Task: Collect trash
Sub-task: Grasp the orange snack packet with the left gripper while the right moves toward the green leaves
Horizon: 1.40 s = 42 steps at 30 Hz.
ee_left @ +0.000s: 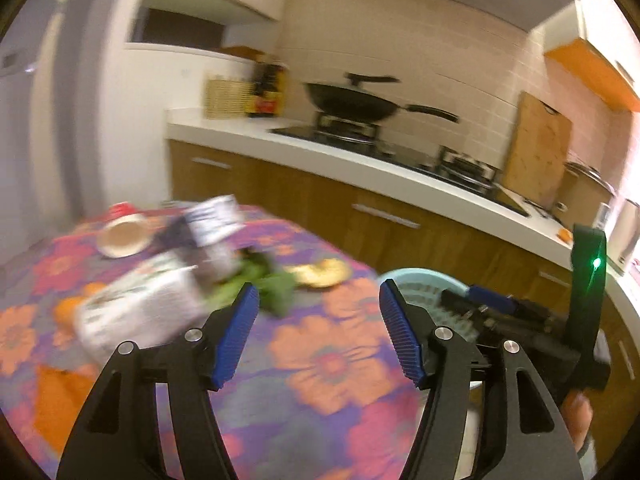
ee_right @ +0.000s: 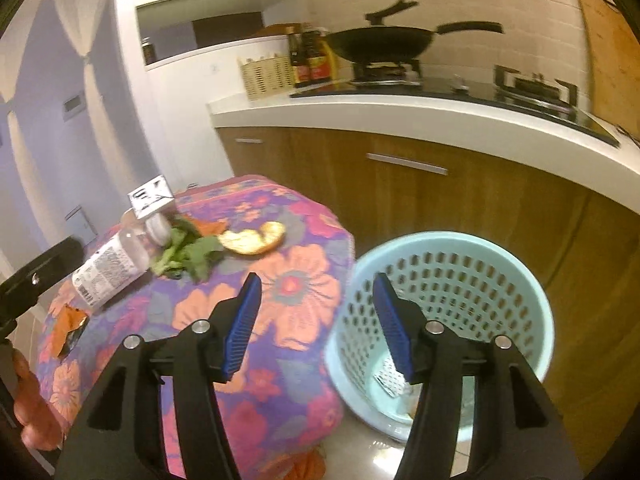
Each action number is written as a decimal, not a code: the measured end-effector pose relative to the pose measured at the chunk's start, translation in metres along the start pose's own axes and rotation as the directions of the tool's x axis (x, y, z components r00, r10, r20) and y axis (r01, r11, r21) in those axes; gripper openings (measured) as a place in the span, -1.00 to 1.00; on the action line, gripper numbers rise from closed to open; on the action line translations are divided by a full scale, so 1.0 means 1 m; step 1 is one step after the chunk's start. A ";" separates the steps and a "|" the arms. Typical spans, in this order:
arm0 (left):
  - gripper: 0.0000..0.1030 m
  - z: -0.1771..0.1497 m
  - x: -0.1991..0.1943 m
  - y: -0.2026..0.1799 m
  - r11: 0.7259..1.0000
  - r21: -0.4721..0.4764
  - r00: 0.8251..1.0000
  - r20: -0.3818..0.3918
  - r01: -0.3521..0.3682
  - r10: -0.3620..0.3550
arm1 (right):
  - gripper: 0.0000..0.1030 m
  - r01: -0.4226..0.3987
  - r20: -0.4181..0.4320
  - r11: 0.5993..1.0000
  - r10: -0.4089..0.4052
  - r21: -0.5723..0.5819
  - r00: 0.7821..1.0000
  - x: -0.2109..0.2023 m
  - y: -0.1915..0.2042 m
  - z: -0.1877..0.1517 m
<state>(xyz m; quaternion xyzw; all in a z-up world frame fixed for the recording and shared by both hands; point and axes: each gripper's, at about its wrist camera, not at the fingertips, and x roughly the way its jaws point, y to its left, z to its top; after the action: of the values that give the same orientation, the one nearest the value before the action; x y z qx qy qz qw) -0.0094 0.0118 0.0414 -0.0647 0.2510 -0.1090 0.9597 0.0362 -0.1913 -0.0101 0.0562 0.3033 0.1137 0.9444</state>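
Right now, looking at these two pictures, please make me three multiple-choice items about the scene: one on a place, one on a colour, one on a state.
1. Where does the basket stand?
A. on the table
B. on the floor beside the table
C. on the counter

2. What colour are the pads of the right gripper?
A. blue
B. red
C. white

3. How does the plastic bottle lie?
A. upright
B. inside the basket
C. on its side on the tablecloth

Answers:
1 B: its base rests on the floor next to the cloth's edge.
2 A: both pads are blue.
3 C: it lies flat by the green leaves.
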 end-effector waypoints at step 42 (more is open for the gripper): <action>-0.28 -0.070 -0.020 0.190 0.938 -0.103 0.911 -0.292 -0.332 0.291 | 0.41 -0.217 -0.262 0.905 0.124 -0.365 0.957 0.158 0.153 0.035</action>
<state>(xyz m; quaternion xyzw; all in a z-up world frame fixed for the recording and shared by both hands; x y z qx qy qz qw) -0.0272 0.1958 -0.0438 -0.0805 0.3951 0.0572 0.9133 0.1534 -0.0051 -0.0434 -0.1201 0.3770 0.2603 0.8807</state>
